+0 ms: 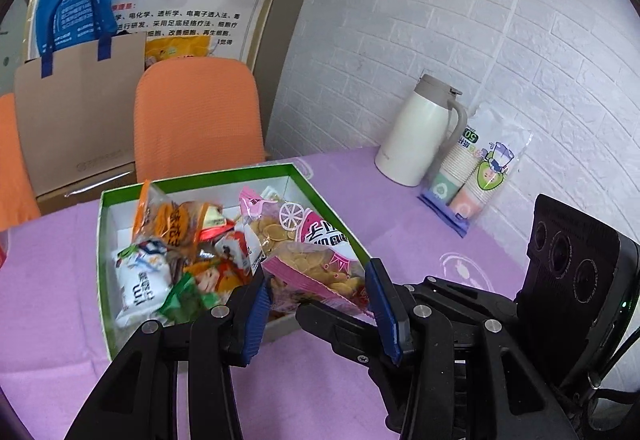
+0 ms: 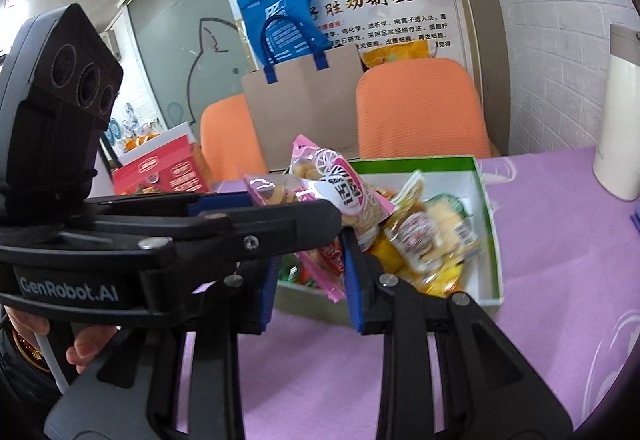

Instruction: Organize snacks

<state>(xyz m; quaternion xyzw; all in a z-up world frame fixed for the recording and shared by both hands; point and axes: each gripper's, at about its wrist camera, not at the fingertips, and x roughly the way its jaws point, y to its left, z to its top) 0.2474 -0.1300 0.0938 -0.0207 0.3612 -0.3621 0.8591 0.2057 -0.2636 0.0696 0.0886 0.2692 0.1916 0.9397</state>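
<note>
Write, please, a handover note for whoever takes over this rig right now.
Left gripper: shut on the pink bag, held tilted over the box.
Right gripper: shut; the bag's pink edge lies between its jaws, grip unclear.
Box: on the table, holding a pile of other snacks.
Done: those snacks are boxed.
Left: probably settle the bag into the box, then release.
</note>
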